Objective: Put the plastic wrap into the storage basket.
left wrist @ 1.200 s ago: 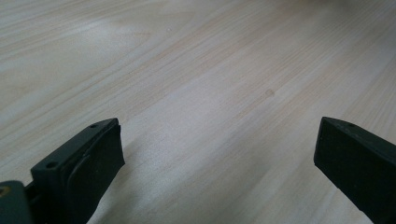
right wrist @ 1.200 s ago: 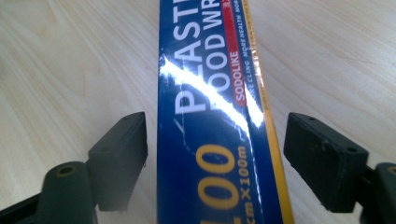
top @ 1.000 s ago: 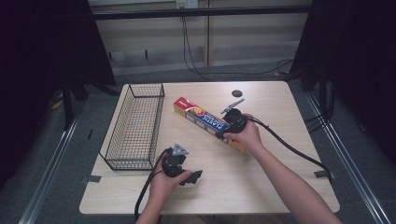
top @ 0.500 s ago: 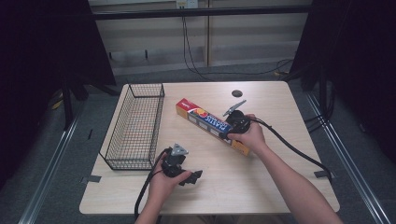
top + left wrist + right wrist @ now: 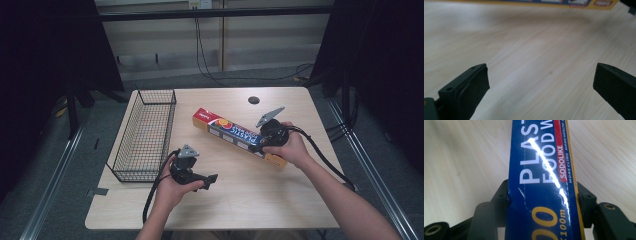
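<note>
A long blue and yellow plastic food wrap box [image 5: 227,130] lies slantwise across the middle of the wooden table [image 5: 260,200]. My right gripper [image 5: 258,145] is shut on the box near its right end. In the right gripper view the box [image 5: 541,170] runs up between the two black fingers [image 5: 499,197], which press on its sides. My left gripper [image 5: 212,180] rests near the table's front, held in a hand, with its jaws wide open and nothing between them [image 5: 541,77]. The box's yellow edge [image 5: 549,2] shows far ahead of it.
A black wire basket [image 5: 156,92] stands along the table's left side, with nothing in it. A dark round cable hole [image 5: 254,100] sits near the far edge. Black cables trail from both grippers off the table.
The right gripper and the box have shifted a little to the right and toward the near edge. The left gripper has stayed put.
</note>
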